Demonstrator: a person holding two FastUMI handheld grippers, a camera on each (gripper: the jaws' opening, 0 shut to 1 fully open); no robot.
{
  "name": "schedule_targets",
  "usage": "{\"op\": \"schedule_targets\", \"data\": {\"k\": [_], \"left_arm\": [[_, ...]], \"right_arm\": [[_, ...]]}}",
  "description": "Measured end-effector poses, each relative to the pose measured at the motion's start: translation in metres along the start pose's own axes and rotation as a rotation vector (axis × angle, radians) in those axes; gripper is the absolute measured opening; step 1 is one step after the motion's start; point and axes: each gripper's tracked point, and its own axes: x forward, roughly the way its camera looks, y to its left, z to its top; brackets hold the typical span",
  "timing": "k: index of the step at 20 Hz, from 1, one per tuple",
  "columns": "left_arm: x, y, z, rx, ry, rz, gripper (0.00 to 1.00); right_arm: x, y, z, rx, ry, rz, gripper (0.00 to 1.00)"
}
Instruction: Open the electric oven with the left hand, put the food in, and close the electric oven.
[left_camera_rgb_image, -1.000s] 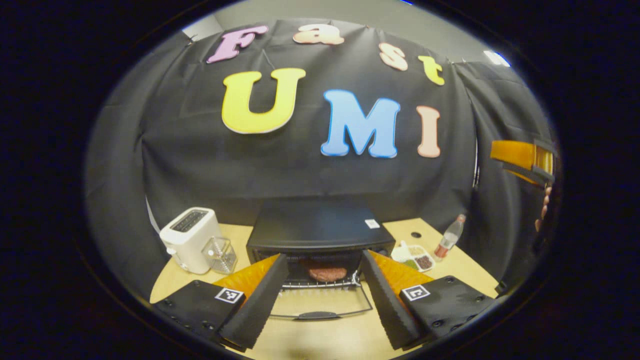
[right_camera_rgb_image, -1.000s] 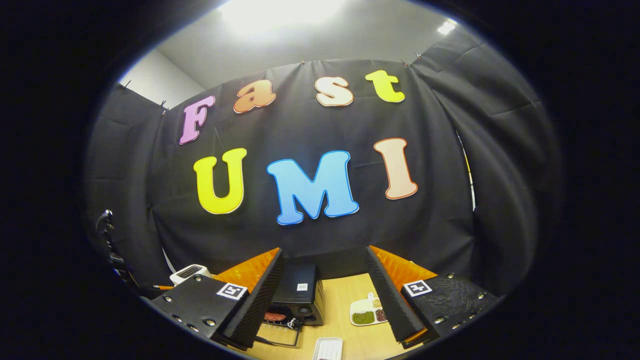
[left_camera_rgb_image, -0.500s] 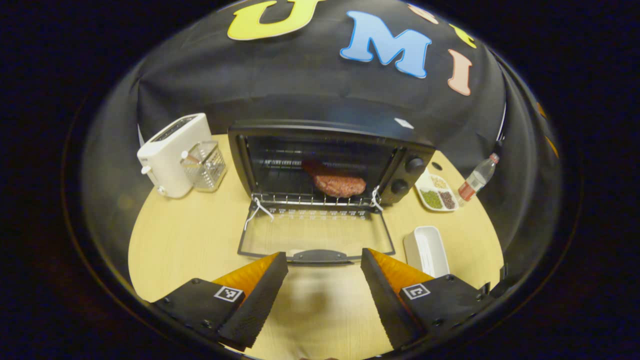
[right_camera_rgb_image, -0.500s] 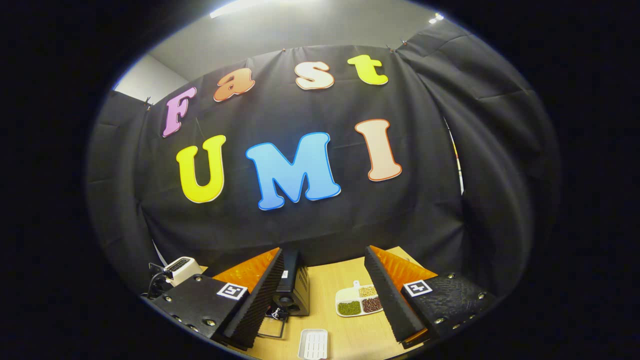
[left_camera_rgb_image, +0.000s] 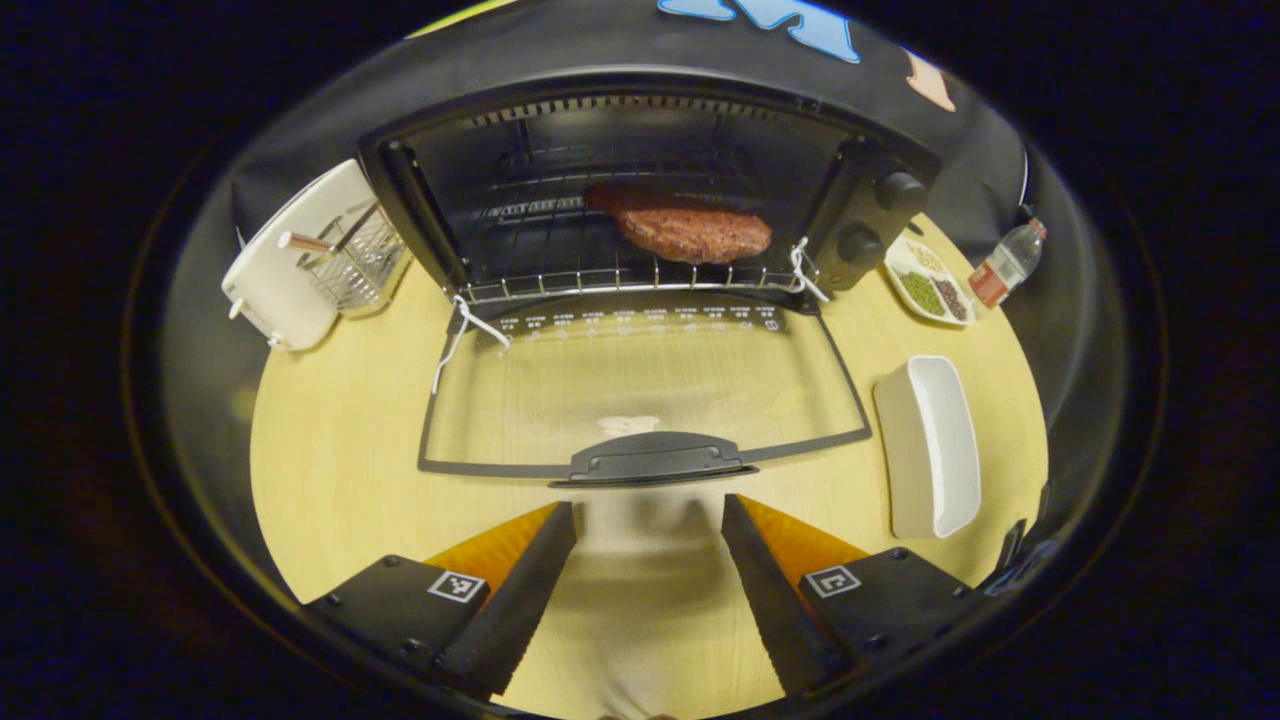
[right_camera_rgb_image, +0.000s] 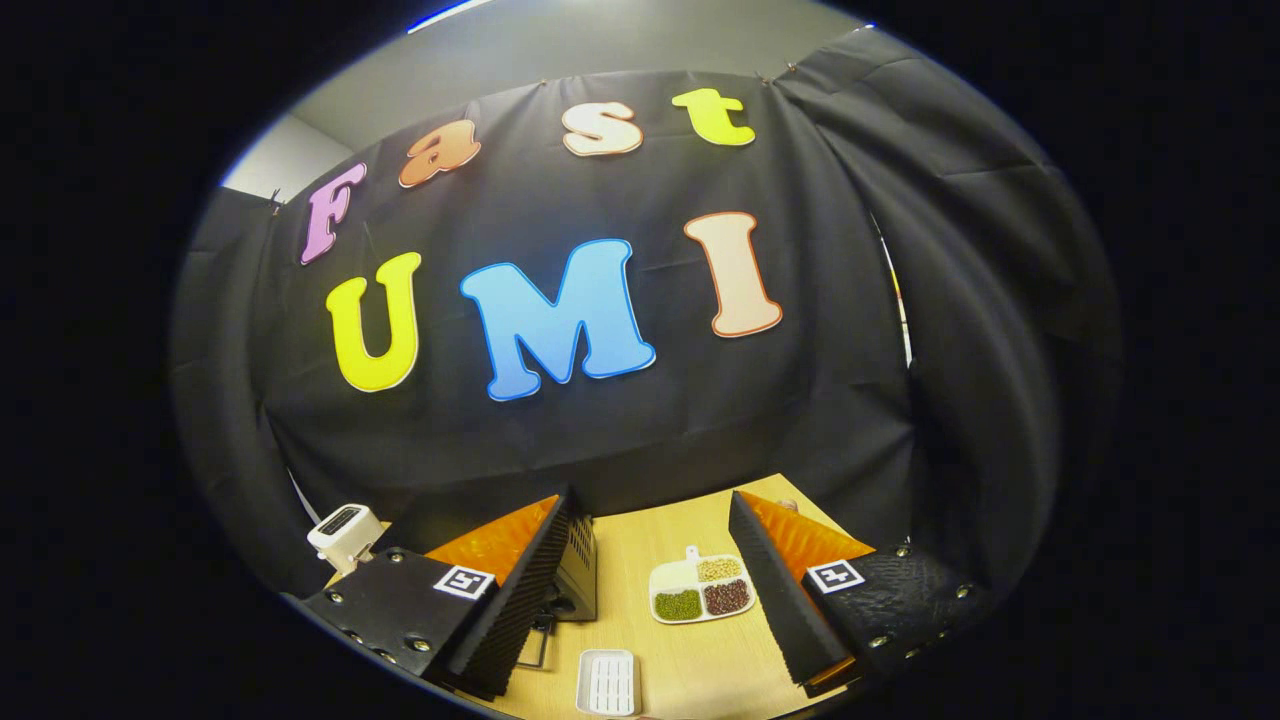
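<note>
Glass door (left_camera_rgb_image: 640, 385) lies flat, patty (left_camera_rgb_image: 690, 232) on the rack, so your left gripper (left_camera_rgb_image: 648, 590) hangs spread-fingered and empty near the handle (left_camera_rgb_image: 655, 460), ready to close it.

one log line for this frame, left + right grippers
oven door: open flat | patty: on rack | left gripper: jaws open, near door handle | right gripper: jaws open, empty

Black electric oven (left_camera_rgb_image: 860, 190) with clear glass door (left_camera_rgb_image: 640, 385), dark handle (left_camera_rgb_image: 655, 460); reddish-brown meat patty (left_camera_rgb_image: 690, 230) on silver wire rack (left_camera_rgb_image: 560, 285); white toaster (left_camera_rgb_image: 285, 265); white tray (left_camera_rgb_image: 930, 445); white divided dish (right_camera_rgb_image: 698, 592) holding green, tan, dark red beans; pale wood table (left_camera_rgb_image: 340, 440); red-labelled clear bottle (left_camera_rgb_image: 1005, 265)
</note>
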Motion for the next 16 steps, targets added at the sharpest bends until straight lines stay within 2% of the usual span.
{"op": "schedule_targets", "data": {"k": [3, 4, 5, 8, 10, 13, 14, 16], "left_arm": [[0.012, 0.001, -0.001, -0.007, 0.033, 0.003, 1.0], [0.015, 0.002, -0.001, -0.01, 0.042, 0.009, 0.96], [0.019, 0.003, -0.002, -0.008, 0.057, 0.017, 1.0], [0.027, 0.005, 0.001, -0.028, 0.076, 0.023, 0.96], [0.029, 0.005, 0.001, -0.033, 0.092, 0.016, 0.99], [0.022, 0.004, 0.004, -0.03, 0.075, 0.007, 1.0], [0.017, 0.004, 0.004, -0.034, 0.064, 0.004, 0.96], [0.006, 0.003, 0.007, -0.029, 0.04, 0.001, 0.99]], "right_arm": [[0.001, -0.007, 0.001, 0.0, 0.002, -0.017, 0.98], [0.002, -0.008, 0.001, 0.003, 0.0, -0.021, 0.98], [0.003, -0.008, 0.002, 0.006, 0.001, -0.022, 0.98], [0.004, -0.009, 0.004, -0.012, -0.002, -0.025, 0.98], [0.004, -0.005, 0.006, -0.02, -0.009, -0.019, 0.98], [0.005, -0.002, 0.004, -0.021, -0.004, -0.012, 0.98], [0.005, -0.001, 0.004, -0.02, -0.003, -0.009, 0.98], [0.005, 0.003, 0.004, -0.021, -0.003, 0.0, 0.98]]}}
